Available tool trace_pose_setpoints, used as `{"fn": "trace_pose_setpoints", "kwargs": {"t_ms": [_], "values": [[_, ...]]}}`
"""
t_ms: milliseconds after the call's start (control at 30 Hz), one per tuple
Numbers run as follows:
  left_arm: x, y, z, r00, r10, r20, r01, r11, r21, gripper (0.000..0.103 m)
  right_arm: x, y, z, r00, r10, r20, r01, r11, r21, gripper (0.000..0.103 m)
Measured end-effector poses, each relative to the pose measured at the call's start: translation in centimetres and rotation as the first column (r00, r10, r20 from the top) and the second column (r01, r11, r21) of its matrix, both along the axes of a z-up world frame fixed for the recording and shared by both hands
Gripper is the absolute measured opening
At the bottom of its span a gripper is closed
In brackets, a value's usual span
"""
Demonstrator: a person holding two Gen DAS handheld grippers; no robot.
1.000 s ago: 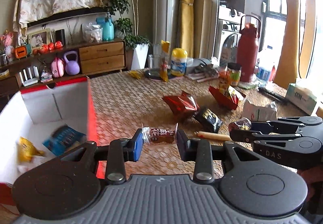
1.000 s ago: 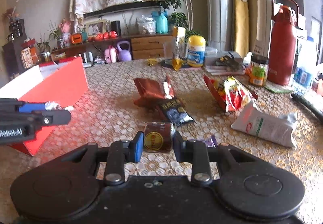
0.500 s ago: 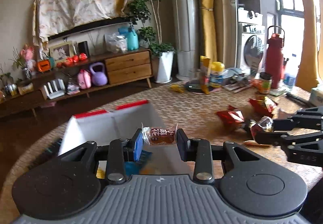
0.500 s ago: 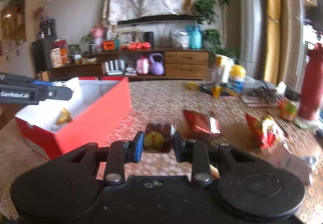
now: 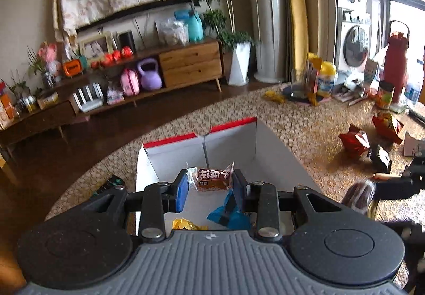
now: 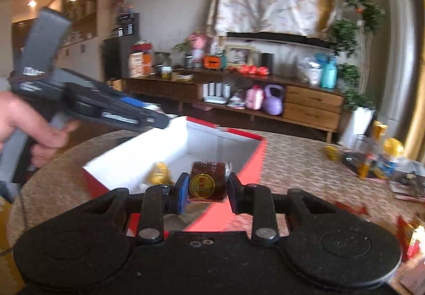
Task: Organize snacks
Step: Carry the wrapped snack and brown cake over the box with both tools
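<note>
My left gripper (image 5: 210, 186) is shut on a small brown wrapped snack (image 5: 212, 179) and hovers over the open red box (image 5: 228, 126), whose inside is white. A blue packet (image 5: 230, 211) and a yellow packet (image 5: 186, 224) lie in the box. My right gripper (image 6: 206, 188) is shut on a round brown snack with a gold label (image 6: 208, 181), just above the box's near red wall (image 6: 252, 162). In the right wrist view a hand holds the left gripper (image 6: 156, 121) over the box's far left rim. The right gripper's fingers (image 5: 393, 186) show at the right edge of the left wrist view.
Loose snack bags lie on the woven tablecloth to the right: a dark red bag (image 5: 354, 141), a red and yellow bag (image 5: 386, 125), a black packet (image 5: 379, 158). Bottles, a jar and a tall red flask (image 5: 397, 61) stand at the table's far side.
Both grippers swung left and upward from the loose snacks to the red box, each keeping its snack. The box now lies directly under the left gripper and in front of the right one.
</note>
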State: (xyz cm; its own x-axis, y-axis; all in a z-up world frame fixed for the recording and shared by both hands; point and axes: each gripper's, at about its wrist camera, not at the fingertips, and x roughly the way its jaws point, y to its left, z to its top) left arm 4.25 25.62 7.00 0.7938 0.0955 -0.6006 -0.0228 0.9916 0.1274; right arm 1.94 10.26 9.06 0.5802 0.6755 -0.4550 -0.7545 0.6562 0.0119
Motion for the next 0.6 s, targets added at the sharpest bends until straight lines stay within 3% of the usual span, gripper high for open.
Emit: {"fn": "trace_pose_setpoints", "kwargs": {"t_ms": [367, 600], "values": [[5.7, 3.2, -3.8, 0.987, -0.025, -0.157, 0.024, 1.0, -0.007, 0.034, 1.7, 7.0, -1.2, 0.985, 0.099, -0.143, -0.111, 0.991, -0.078, 0.028], [9.6, 4.1, -7.1, 0.955, -0.02, -0.297, 0.01, 0.999, -0.033, 0.034, 3.7, 10.2, -3.7, 0.969, 0.08, -0.233, -0.123, 0.976, -0.179, 0.028]]}}
